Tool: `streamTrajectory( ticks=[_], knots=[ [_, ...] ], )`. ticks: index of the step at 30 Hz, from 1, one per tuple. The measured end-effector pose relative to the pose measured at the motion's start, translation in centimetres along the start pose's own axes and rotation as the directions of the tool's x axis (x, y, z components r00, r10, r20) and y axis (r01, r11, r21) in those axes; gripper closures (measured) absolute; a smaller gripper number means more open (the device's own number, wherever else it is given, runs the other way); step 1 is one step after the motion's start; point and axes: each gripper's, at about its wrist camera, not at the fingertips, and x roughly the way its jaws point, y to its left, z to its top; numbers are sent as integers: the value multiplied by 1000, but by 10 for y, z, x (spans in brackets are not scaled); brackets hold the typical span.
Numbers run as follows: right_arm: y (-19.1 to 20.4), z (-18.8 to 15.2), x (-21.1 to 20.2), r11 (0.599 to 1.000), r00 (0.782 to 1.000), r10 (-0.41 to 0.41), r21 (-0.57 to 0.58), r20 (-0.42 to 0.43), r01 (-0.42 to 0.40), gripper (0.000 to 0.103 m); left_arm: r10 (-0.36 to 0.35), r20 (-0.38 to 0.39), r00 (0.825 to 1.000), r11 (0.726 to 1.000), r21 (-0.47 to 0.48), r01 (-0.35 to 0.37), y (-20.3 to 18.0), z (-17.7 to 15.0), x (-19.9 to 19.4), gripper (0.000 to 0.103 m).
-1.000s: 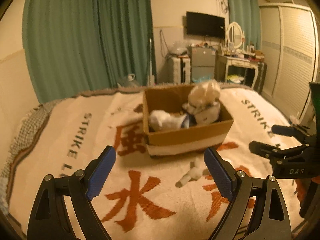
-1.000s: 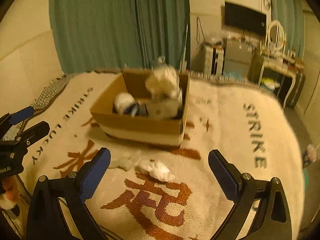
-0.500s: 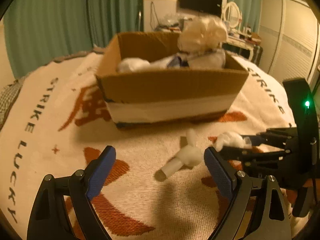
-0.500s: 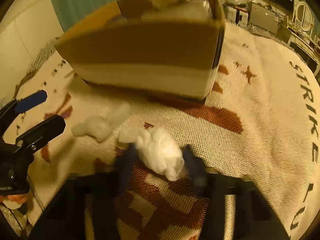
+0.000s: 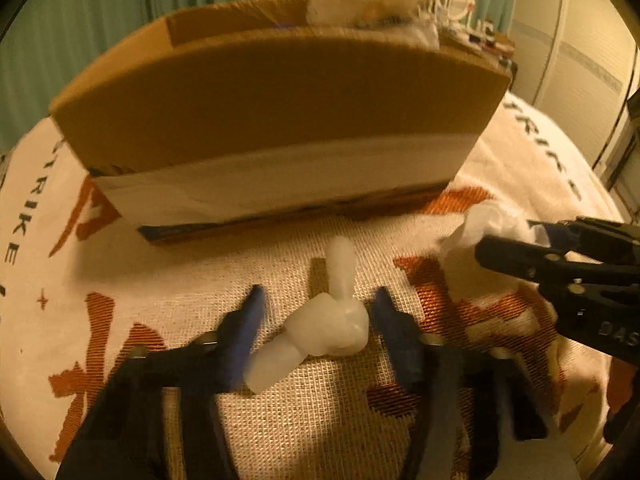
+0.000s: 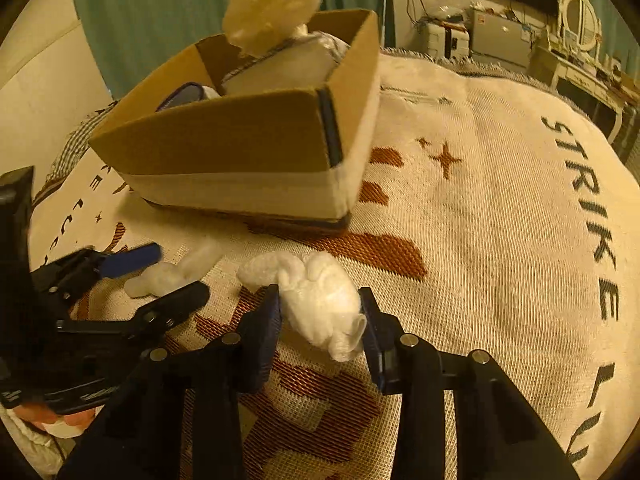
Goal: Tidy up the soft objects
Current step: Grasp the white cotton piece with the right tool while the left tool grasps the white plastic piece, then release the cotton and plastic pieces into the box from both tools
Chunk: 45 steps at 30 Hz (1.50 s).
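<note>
A cardboard box stands on the patterned bedspread and holds several white soft things. In front of it lie two loose white soft pieces. My left gripper straddles the knotted white piece, its blue pads close on either side, not quite pressing. My right gripper is shut on the crumpled white wad; it also shows in the left wrist view. The left gripper shows in the right wrist view around the knotted piece.
The bedspread with orange characters and "STRIKE" lettering covers the bed. Green curtains hang behind. A dresser with a mirror, a TV and wardrobe doors stand at the far side of the room.
Both grippers dropped low toward the bedspread and narrowed. The left jaws closed in around the knotted piece; the right jaws closed on the white wad.
</note>
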Motion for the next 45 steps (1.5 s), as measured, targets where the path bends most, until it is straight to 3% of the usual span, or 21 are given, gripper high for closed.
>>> streamTrajectory(
  ticks=[2,7,13,19,27,38,45],
  knots=[
    [-1,-1,-1,1000,1000,-4,0,-6,4,66,-23,8,1000,1000,19,23,-1,-3,-5,67],
    [3,-1,-17,1000,1000,-6,6,10,5,66,-17,14,1000,998,65,16,-4,-10,-23,70],
    [14,-1,-54,1000,998,-23,20,51,22,66,-18,38,999,999,30,17,4,-14,-63,70],
    [38,-9,-98,998,994,-54,19,91,53,66,-31,106,994,999,21,29,4,-9,-117,70],
    [73,-5,-159,997,981,-78,6,176,78,66,-34,221,975,999,29,28,12,7,-184,70],
    [101,64,-224,992,946,-94,-52,310,116,66,-40,334,942,999,-19,50,54,57,-232,70],
    [102,126,-209,989,930,-95,-76,356,131,66,-13,372,928,1000,-1,14,67,103,-212,70]
  ],
)
